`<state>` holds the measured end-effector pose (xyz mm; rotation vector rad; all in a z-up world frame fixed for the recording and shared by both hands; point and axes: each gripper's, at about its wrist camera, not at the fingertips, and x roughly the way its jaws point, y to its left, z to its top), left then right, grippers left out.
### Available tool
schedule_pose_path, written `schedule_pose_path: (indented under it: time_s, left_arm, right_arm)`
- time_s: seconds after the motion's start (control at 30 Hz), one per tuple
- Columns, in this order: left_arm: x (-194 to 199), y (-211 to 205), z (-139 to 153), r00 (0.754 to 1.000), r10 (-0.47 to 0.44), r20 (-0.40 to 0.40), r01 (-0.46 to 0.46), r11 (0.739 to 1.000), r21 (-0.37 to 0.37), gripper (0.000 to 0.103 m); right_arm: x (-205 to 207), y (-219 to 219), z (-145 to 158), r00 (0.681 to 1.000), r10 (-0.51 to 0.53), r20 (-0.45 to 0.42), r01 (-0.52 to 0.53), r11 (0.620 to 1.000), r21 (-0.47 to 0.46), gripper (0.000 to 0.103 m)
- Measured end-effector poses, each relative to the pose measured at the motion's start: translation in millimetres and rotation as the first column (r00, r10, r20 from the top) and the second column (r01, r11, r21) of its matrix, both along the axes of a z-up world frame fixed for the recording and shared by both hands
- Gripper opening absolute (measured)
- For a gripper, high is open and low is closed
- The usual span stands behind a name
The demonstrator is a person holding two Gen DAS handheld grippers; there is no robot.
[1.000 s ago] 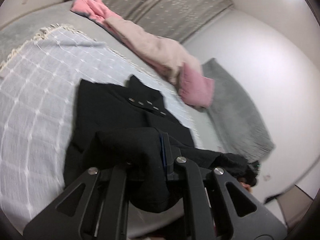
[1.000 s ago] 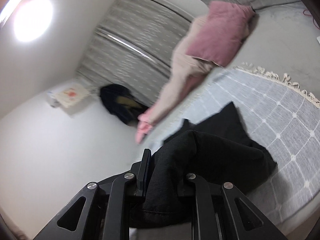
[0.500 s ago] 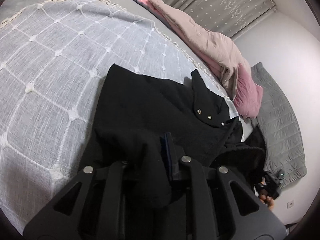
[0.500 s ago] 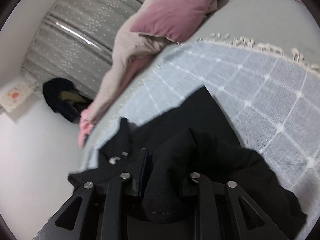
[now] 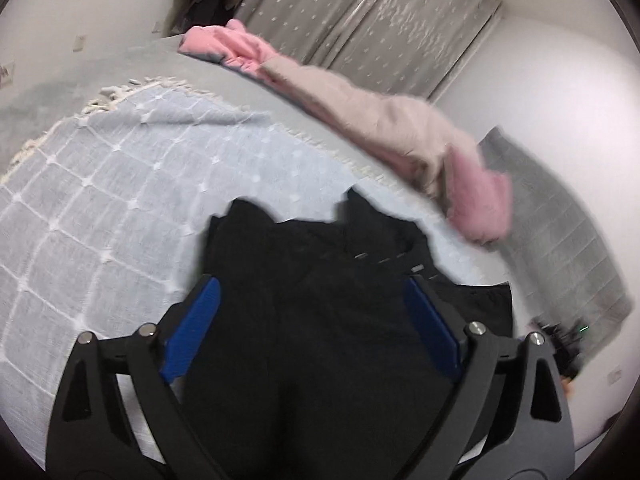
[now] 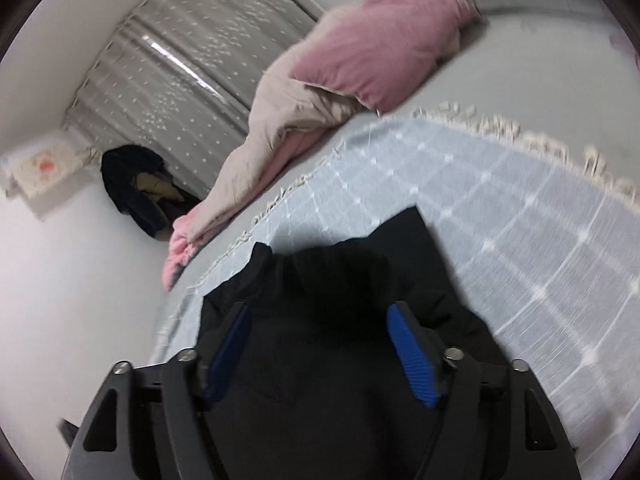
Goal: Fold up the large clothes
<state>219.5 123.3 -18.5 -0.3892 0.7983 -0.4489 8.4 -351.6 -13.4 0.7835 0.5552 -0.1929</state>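
Note:
A black garment with metal snaps lies folded on a pale blue checked blanket on the bed. My left gripper is open just above it, its blue pads wide apart, holding nothing. In the right wrist view the same black garment lies bunched below my right gripper, which is also open with blue pads spread and nothing between them.
A pink and beige duvet lies along the far side of the bed, with a pink pillow and a grey pillow. Curtains and hanging dark clothes stand behind. The blanket's fringe marks its edge.
Both grippers were shut on folds of the black garment; now both have opened and let it go. The garment lies down on the blanket.

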Motion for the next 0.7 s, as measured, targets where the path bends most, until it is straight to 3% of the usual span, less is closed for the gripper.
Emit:
schedule_pose_path:
  time_s: [0.1, 0.2, 0.3, 0.33, 0.37, 0.4, 0.43, 0.47, 0.53, 0.7]
  left_arm:
    - [13, -7, -23, 0.999, 0.010, -0.047, -0.004, 0.993, 0.116, 0.093]
    - [22, -12, -41, 0.997, 0.018, -0.076, -0.005, 0.986, 0.167, 0.091]
    - [23, -15, -47, 0.997, 0.031, -0.069, -0.018, 0.983, 0.181, 0.074]
    - [23, -16, -47, 0.997, 0.038, -0.068, -0.025, 0.984, 0.177, 0.066]
    - [24, -16, -46, 0.997, 0.050, -0.064, -0.038, 0.984, 0.171, 0.058]
    - [27, -15, -45, 0.996, 0.066, -0.057, -0.055, 0.985, 0.165, 0.051]
    - [29, -15, -44, 0.995, 0.085, -0.045, -0.076, 0.983, 0.165, 0.028]
    - [30, -15, -42, 0.994, 0.098, -0.040, -0.090, 0.982, 0.167, 0.009]
    - [28, -16, -31, 0.994, 0.111, -0.002, -0.110, 0.983, 0.145, 0.008]
    - [11, -41, 26, 0.968, 0.089, 0.235, -0.143, 0.964, 0.223, 0.008]
  right_arm:
    - [9, -5, -12, 0.997, -0.037, -0.066, 0.034, 0.998, -0.044, 0.076]
    - [22, -13, -32, 0.988, -0.067, -0.140, 0.056, 0.995, -0.078, 0.076]
    - [31, -11, -45, 0.981, -0.088, -0.173, 0.063, 0.987, -0.145, 0.074]
    - [32, -10, -45, 0.982, -0.087, -0.170, 0.058, 0.984, -0.167, 0.065]
    - [34, -6, -44, 0.982, -0.080, -0.172, 0.045, 0.979, -0.198, 0.047]
    - [37, -2, -43, 0.981, -0.068, -0.181, 0.027, 0.975, -0.220, 0.036]
    - [38, 0, -44, 0.981, -0.048, -0.187, 0.005, 0.975, -0.223, 0.012]
    - [39, 1, -45, 0.981, -0.047, -0.188, 0.003, 0.974, -0.226, 0.007]
    - [35, 2, -39, 0.984, -0.068, -0.162, 0.028, 0.970, -0.240, 0.005]
    - [19, -2, 5, 0.990, -0.139, 0.007, 0.137, 0.956, -0.259, 0.000]
